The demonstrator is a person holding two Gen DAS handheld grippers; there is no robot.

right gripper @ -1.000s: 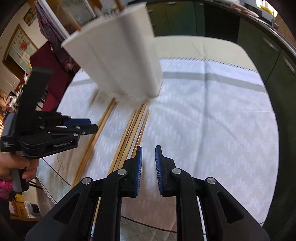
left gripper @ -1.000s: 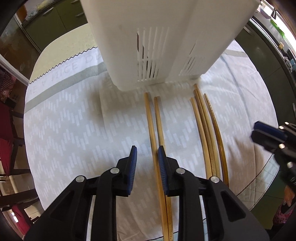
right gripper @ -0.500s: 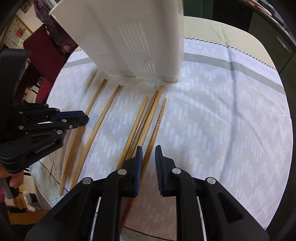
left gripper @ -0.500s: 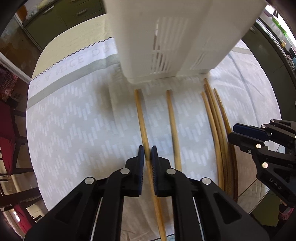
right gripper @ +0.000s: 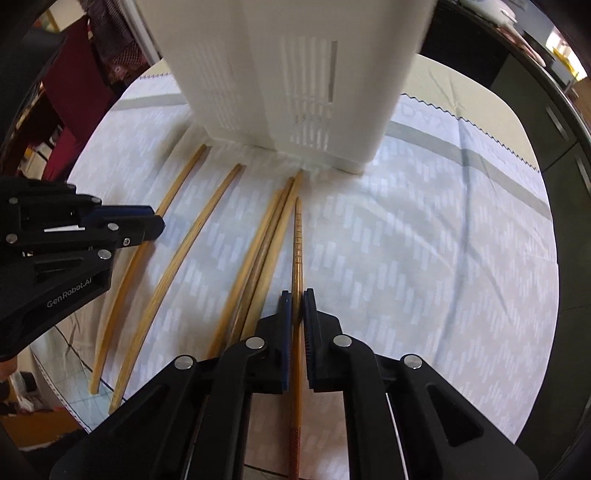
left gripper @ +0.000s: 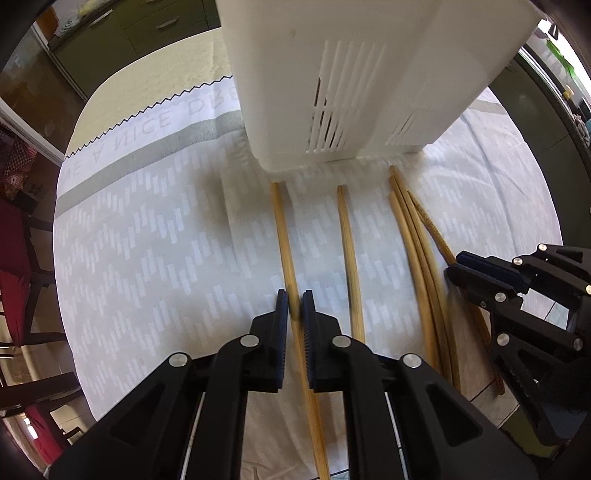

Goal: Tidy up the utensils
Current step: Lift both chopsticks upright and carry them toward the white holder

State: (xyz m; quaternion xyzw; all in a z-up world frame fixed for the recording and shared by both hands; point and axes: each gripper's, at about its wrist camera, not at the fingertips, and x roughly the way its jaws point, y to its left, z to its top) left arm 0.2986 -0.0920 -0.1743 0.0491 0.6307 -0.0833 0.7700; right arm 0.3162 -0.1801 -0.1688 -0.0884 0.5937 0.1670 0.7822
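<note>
We find a white slotted utensil holder point(left gripper: 354, 81) standing at top centre, its contents hidden from us, with six wooden chopsticks lying before it on a pale patterned tablecloth point(left gripper: 155, 236). The left gripper point(left gripper: 294, 308) is clamped on the leftmost chopstick point(left gripper: 282, 236); the right gripper point(right gripper: 297, 308) has closed on the ridged chopstick point(right gripper: 297, 236) at lower centre. Green cabinets point(left gripper: 122, 33) occupy the upper left.

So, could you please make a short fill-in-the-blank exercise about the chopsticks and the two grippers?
1. The left gripper is shut on the chopstick lying farthest to the ____ in its own view.
2. The right gripper is shut on the ____ chopstick beside the bunch of three.
3. The chopsticks point toward a ____ slotted utensil holder.

Missing words: left; ridged; white
</note>
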